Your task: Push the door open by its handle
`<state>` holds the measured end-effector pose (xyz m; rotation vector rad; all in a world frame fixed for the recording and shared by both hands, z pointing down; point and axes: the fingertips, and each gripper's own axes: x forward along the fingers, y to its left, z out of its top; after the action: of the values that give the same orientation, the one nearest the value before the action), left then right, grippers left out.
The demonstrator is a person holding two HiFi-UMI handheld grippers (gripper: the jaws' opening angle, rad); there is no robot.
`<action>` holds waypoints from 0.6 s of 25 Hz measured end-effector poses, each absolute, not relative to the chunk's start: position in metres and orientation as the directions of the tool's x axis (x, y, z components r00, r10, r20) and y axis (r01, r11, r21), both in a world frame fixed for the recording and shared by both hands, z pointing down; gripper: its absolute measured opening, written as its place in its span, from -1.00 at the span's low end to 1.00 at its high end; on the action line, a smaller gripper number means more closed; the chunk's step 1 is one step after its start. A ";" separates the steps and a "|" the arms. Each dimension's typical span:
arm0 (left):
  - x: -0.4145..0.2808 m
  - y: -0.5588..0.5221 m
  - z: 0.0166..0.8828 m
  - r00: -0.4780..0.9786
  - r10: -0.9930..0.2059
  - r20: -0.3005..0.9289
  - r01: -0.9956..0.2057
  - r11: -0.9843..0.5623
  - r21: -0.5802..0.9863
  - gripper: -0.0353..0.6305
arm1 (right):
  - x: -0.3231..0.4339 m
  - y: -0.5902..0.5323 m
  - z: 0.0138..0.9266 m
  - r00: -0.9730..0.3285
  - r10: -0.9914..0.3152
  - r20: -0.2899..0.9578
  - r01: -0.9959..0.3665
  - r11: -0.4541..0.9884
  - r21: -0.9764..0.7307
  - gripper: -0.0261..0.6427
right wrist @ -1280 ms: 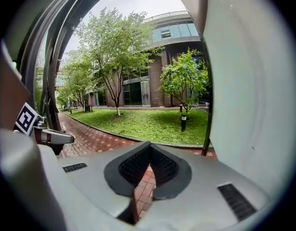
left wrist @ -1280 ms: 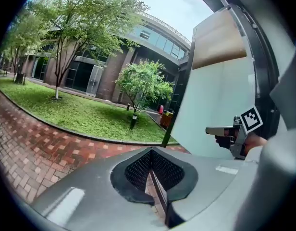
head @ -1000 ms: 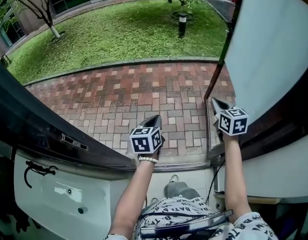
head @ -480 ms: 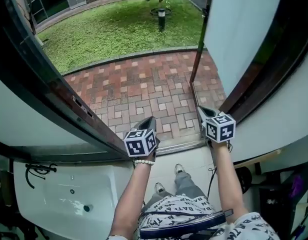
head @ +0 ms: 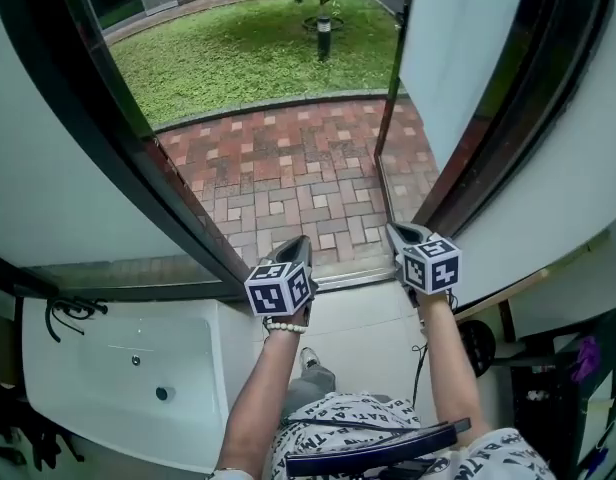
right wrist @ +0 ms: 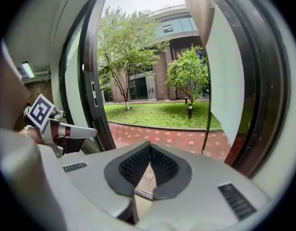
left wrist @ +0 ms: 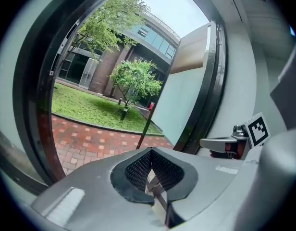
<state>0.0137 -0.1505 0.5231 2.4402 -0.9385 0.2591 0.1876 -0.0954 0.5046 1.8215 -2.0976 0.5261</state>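
Note:
The door stands open. Its frosted leaf (head: 458,58) with a dark edge is swung outward on the right, and it also shows as the door leaf (left wrist: 179,100) and door leaf (right wrist: 225,81). No handle is visible on it. The dark left frame (head: 138,158) carries a small metal plate (right wrist: 93,94). My left gripper (head: 298,253) and right gripper (head: 400,236) hover side by side above the threshold (head: 348,280), both shut with nothing between them and touching nothing. The left gripper's tips (left wrist: 150,150) meet, and so do the right gripper's tips (right wrist: 149,146).
Outside lie red brick paving (head: 288,168), a lawn (head: 248,58) and a short lamp post (head: 323,38). A white basin (head: 118,368) sits indoors at the lower left. Dark clutter (head: 548,388) stands at the lower right.
The head view has swung, so both door frames now stand steeper and closer in. Both grippers have come back toward the threshold, slightly lower in view, and stayed shut.

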 end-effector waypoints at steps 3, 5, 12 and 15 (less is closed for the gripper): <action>0.013 -0.112 0.524 0.725 -0.594 0.348 -0.688 -0.625 0.368 -0.94 | 0.183 -0.055 0.510 -0.159 -0.873 0.461 -0.987 0.139 -0.078 -0.93; 0.016 -0.081 0.522 0.717 -0.604 0.348 -0.697 -0.621 0.358 -0.94 | 0.183 -0.024 0.511 -0.171 -0.872 0.458 -0.985 0.148 -0.085 -0.93; 0.019 0.048 0.528 0.695 -0.621 0.364 -0.719 -0.602 0.346 -0.94 | 0.177 0.095 0.516 -0.222 -0.864 0.452 -0.975 0.196 -0.105 -0.93; 0.011 0.096 0.525 0.680 -0.632 0.373 -0.734 -0.587 0.342 -0.94 | 0.168 0.139 0.514 -0.241 -0.862 0.445 -0.971 0.210 -0.118 -0.93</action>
<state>0.0108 0.0957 0.5251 2.4216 -1.0564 0.2907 0.1679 0.1386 0.5142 1.7287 -2.2056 0.5461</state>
